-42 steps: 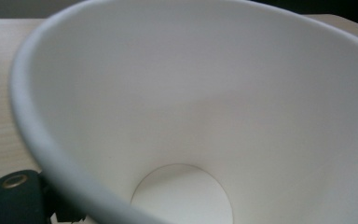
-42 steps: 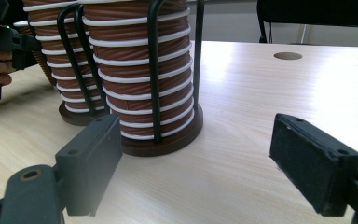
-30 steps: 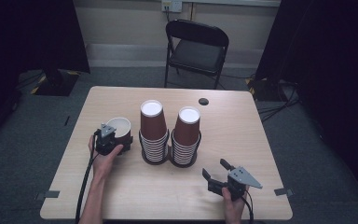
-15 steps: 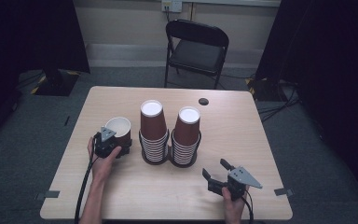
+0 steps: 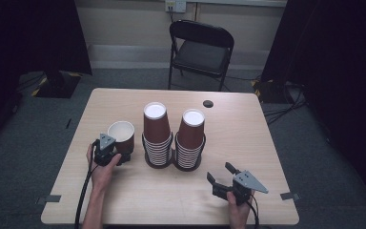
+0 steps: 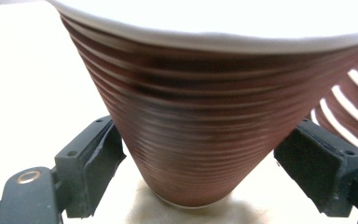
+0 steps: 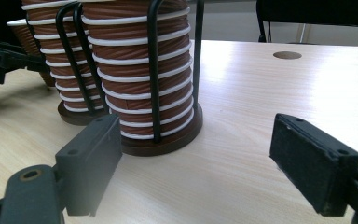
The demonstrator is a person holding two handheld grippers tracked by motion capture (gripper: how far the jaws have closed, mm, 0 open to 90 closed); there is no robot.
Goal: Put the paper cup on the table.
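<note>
Wooden table (image 5: 124, 200) takes up the middle of the high view; black folding chair (image 5: 201, 50) stands behind it at 12 o'clock, small dark round hole (image 5: 208, 103) in the tabletop near the far edge, about 1 o'clock from centre.

Two cup stacks at table centre, each in a black wire holder on a round dark base, bases just beside each other. Left stack (image 5: 156, 136) a bit taller than right stack (image 5: 190, 139). Brown ribbed paper cups, white rims. In the right gripper view the right stack's holder (image 7: 154, 84) is close ahead at 11 o'clock, the other stack behind it at 10 o'clock.

Single brown cup (image 5: 121, 137), upright on the table, white inside, at 9 o'clock from the left stack, near but apart from it. In the left gripper view the cup (image 6: 191, 140) sits between the two black jaws, base on the table, left pad touching the wall, right pad just off it or barely touching, can't tell. No firm clamp visible.

Left gripper (image 5: 119, 155) at the cup's near side, 7 o'clock of centre, held by the left hand (image 5: 102, 167).

Right gripper (image 5: 220, 172) at 5 o'clock on the table, well apart from the stacks, jaws spread wide, nothing between them. Right hand (image 5: 238, 207) grips it from the near edge.
</note>
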